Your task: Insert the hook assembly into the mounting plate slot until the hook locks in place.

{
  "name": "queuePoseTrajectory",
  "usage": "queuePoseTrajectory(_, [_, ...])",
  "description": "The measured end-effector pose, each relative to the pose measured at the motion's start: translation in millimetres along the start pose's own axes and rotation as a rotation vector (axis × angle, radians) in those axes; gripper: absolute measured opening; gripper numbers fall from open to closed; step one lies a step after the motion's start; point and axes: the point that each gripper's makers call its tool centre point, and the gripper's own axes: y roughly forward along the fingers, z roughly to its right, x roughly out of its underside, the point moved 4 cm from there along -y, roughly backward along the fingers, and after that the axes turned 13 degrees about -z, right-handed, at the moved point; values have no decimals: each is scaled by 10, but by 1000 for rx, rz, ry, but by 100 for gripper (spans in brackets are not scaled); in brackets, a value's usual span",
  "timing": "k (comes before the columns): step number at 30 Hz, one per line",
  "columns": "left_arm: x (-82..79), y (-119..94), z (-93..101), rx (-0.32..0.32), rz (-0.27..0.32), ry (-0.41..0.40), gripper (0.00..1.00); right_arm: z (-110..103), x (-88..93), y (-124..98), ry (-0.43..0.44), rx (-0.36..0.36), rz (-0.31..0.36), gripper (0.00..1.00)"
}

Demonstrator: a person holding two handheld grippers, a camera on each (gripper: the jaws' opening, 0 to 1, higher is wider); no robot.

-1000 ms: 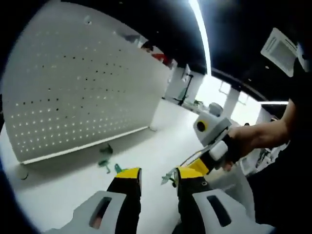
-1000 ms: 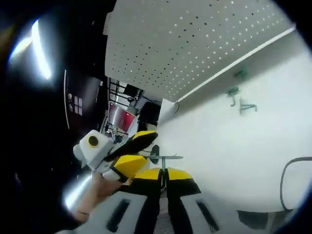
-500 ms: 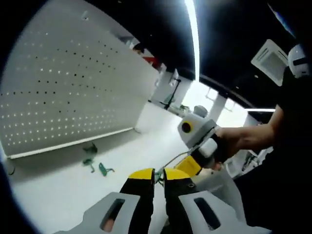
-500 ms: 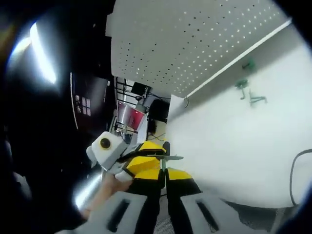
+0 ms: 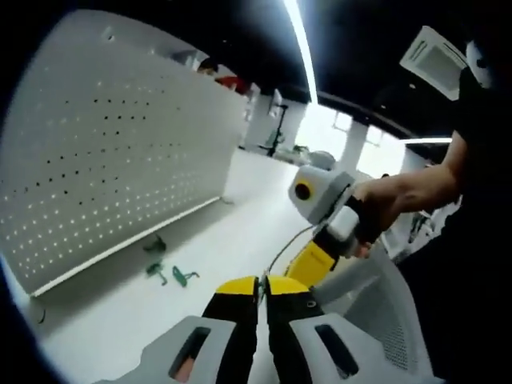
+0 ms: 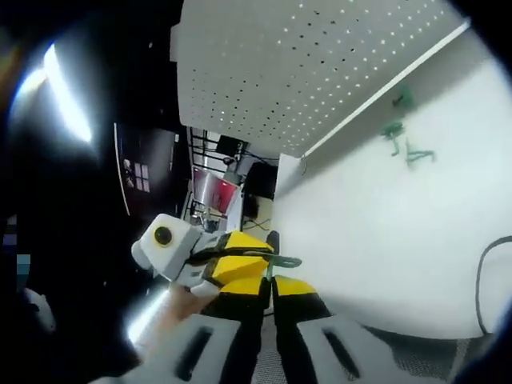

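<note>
Hook (image 6: pixel 276 260): thin green metal piece, standing up from the tips of the right gripper (image 6: pixel 268 282) in the right gripper view, with a short arm reaching right. Both grippers meet at it, above the near part of the table.

Right gripper: yellow-tipped black jaws drawn narrow, pinching the hook's stem. In the left gripper view it (image 5: pixel 312 258) enters from the right, held by a person's hand (image 5: pixel 382 210), its yellow tip angled down toward the left gripper's tips.

Left gripper (image 5: pixel 262 285): yellow-tipped jaws nearly together, with a thin piece of the hook between the tips; a firm grip cannot be confirmed. In the right gripper view it (image 6: pixel 240 260) comes in from the left, with its tips just beside the hook.

Pegboard (image 5: pixel 104 160): large white perforated panel, upright on the far left of the table in the left gripper view; rows of small holes, a narrow lip along its lower edge. In the right gripper view it (image 6: pixel 320 64) fills the upper part.

Spare hooks (image 5: pixel 168 268): three small green pieces, lying loose on the table just in front of the pegboard's lower edge, near one another. Also seen in the right gripper view (image 6: pixel 404 140), well apart from the grippers.

Table (image 5: pixel 120 320): plain white top.

Cable (image 6: pixel 488 272): dark loop at the right edge of the right gripper view.
</note>
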Motion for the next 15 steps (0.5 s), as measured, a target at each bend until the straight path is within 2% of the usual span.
queuePoseTrajectory(2, [50, 24, -13, 6, -35, -33, 1, 0, -26, -36, -5, 2, 17, 2])
queuePoseTrajectory(3, [46, 28, -16, 9, -29, -54, 1, 11, -23, -43, -13, 15, 9, 2])
queuePoseTrajectory(4, [61, 43, -24, 21, -34, -95, 1, 20, -26, -53, -39, 37, 5, 2])
queuePoseTrajectory(5, [75, 55, -39, 18, -43, -101, 1, 38, -52, -68, -73, 89, 17, 2])
queuePoseTrajectory(7, [151, 78, -98, -21, -88, -115, 1, 4, -73, -77, -185, 146, -3, 2])
queuePoseTrajectory(8, [173, 84, -109, -33, -101, -126, 1, -3, -90, -83, -212, 173, -1, 2])
queuePoseTrajectory(11, [171, 53, -137, -58, -93, -153, 1, -51, -193, -128, -342, 286, 18, 3])
queuePoseTrajectory(15, [159, -65, -287, -155, -116, -168, 1, -200, -292, -169, -476, 352, 50, 4])
